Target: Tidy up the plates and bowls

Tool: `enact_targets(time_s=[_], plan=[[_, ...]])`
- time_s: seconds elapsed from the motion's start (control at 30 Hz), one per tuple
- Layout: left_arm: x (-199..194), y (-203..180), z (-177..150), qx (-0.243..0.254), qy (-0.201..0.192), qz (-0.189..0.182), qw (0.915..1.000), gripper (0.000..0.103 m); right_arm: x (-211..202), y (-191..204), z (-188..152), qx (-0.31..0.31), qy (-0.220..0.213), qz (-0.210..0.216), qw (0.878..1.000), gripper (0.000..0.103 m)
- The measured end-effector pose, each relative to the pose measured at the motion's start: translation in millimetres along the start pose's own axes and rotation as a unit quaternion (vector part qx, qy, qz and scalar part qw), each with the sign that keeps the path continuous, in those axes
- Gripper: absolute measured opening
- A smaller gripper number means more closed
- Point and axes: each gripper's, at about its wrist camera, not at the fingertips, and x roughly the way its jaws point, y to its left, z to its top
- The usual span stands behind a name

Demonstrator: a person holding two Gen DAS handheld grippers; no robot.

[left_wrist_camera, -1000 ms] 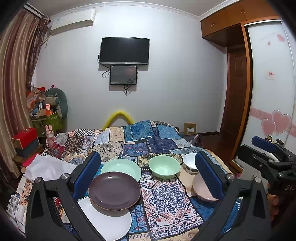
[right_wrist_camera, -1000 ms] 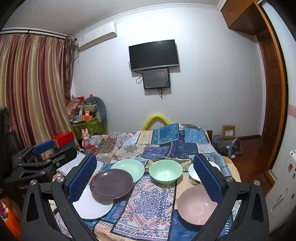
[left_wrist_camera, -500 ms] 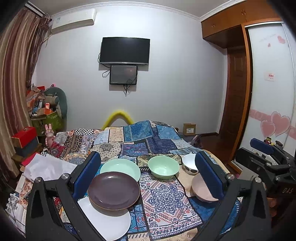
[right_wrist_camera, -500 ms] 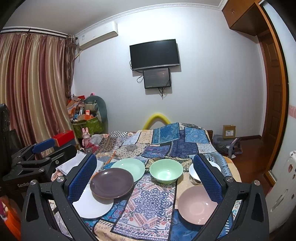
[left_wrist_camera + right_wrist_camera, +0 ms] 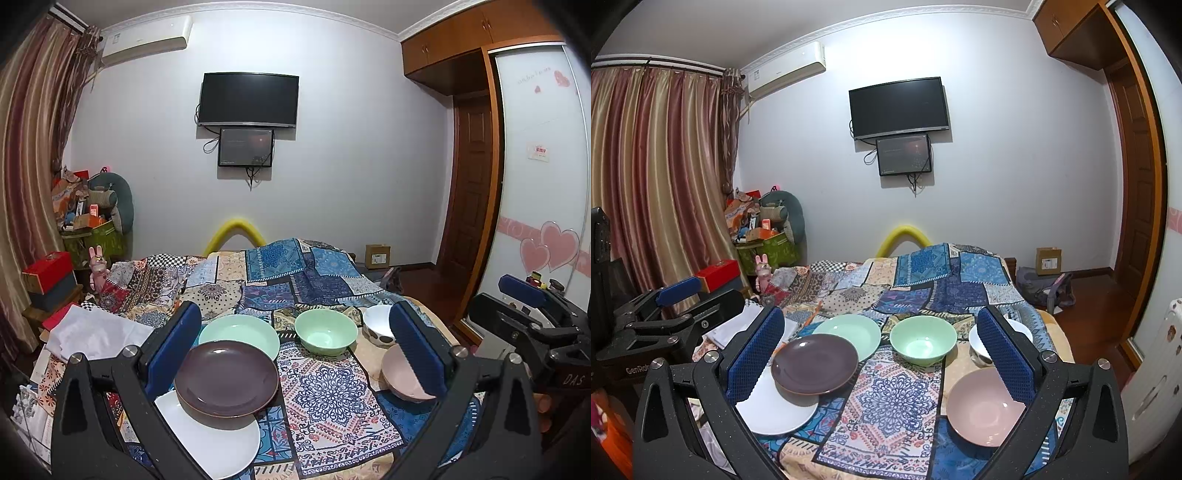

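On the patchwork bedspread (image 5: 325, 384) a dark purple plate (image 5: 226, 377) overlaps a white plate (image 5: 218, 446) and a mint green plate (image 5: 240, 332). Right of these sit a mint green bowl (image 5: 325, 330), a white spotted bowl (image 5: 376, 326) and a pink bowl (image 5: 400, 380). My left gripper (image 5: 295, 350) hovers open above the near edge of the bed, holding nothing. My right gripper (image 5: 881, 354) is open too, with the purple plate (image 5: 814, 363), green bowl (image 5: 922, 339) and pink bowl (image 5: 984, 406) seen between its fingers. Each gripper shows at the edge of the other's view.
A wardrobe with sliding doors (image 5: 535, 184) and a wooden door (image 5: 469, 184) stand on the right. Boxes and clutter (image 5: 85, 229) pile by the curtain (image 5: 653, 184) on the left. White folded cloth (image 5: 96, 332) lies at the bed's left edge. A TV (image 5: 247, 99) hangs on the far wall.
Both views have shifted only slightly; the dishes lie as before and both grippers stay open and empty.
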Motion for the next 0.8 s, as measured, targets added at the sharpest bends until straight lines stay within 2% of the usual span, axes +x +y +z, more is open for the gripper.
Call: enact_targets(time_s=[0.8], plan=[[3.5, 1.4, -2.5, -0.002, 0.007, -0.002, 1.0, 0.103, 2.3, 1.5, -1.2, -0.003, -0.002, 0.006, 1.0, 0.103]])
